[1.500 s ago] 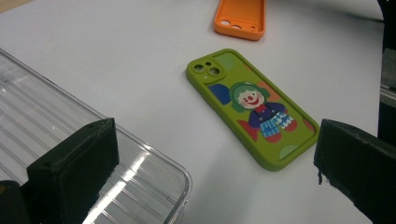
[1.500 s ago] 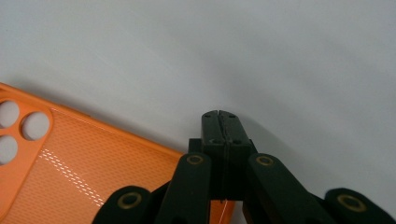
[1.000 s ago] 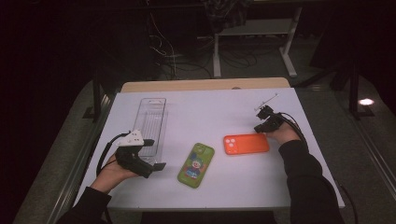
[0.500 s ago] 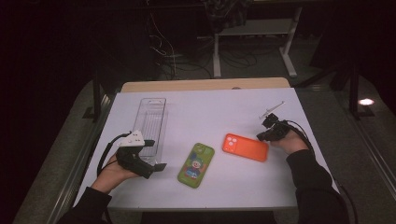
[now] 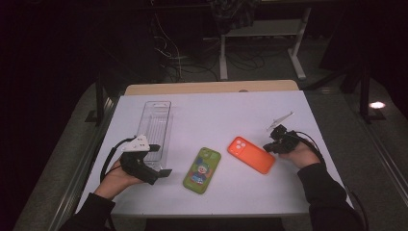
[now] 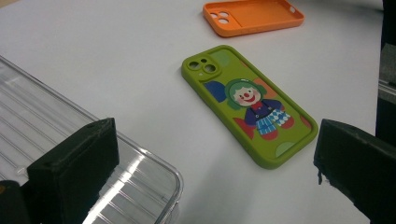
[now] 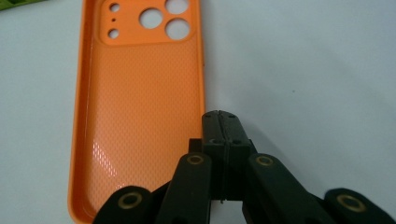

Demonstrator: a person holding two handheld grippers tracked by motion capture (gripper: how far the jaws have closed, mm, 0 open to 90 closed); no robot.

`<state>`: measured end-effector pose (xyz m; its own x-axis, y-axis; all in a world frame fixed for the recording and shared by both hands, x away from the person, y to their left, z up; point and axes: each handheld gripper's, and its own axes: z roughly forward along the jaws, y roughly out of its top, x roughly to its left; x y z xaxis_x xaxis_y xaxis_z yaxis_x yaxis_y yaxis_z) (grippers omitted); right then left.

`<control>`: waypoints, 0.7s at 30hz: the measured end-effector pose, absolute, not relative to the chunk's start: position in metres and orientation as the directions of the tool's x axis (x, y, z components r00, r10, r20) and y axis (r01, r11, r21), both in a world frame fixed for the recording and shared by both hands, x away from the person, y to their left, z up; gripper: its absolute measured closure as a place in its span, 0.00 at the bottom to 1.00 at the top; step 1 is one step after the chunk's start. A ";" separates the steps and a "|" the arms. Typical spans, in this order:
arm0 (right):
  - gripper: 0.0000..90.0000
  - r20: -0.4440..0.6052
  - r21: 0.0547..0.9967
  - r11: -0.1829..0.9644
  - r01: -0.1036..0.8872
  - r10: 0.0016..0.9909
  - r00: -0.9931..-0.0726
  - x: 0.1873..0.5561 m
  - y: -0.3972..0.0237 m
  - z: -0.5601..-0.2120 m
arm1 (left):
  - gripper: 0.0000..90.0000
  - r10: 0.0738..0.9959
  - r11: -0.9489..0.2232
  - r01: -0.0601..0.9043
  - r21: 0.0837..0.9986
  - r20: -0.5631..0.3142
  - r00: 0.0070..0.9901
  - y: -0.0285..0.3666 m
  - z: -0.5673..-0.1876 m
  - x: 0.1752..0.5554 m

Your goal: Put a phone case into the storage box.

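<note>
An orange phone case [image 5: 251, 154] lies hollow side up right of the table's middle, slanted. My right gripper [image 5: 269, 146] sits at its right end, shut with nothing between the jaws. In the right gripper view the shut tips [image 7: 220, 117] rest right beside the orange case's [image 7: 140, 102] long rim. A green phone case [image 5: 202, 169] with a clown picture lies back up near the middle. My left gripper [image 5: 160, 160] stands open to its left. In the left gripper view its gap [image 6: 215, 154] faces the green case [image 6: 247, 102], and the orange case [image 6: 254, 16] lies beyond.
A clear ribbed plastic tray [image 5: 155, 126] lies lengthwise at the left, and its near corner [image 6: 140, 186] sits by my left jaw. The white table top [image 5: 216, 115] ends close to both forearms. Cables and stands lie on the dark floor beyond.
My right gripper has drawn back toward the near side. The orange case has turned from level to slanted, its right end now nearer the front. The left gripper has kept still.
</note>
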<state>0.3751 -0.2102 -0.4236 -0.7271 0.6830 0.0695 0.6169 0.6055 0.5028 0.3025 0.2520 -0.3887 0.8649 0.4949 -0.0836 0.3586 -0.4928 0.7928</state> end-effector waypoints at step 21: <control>0.49 0.125 0.700 0.430 0.570 0.713 -0.690 0.324 -0.205 -0.397 | 0.00 0.487 -0.503 0.347 0.792 -0.071 0.870 0.252 -0.389 0.303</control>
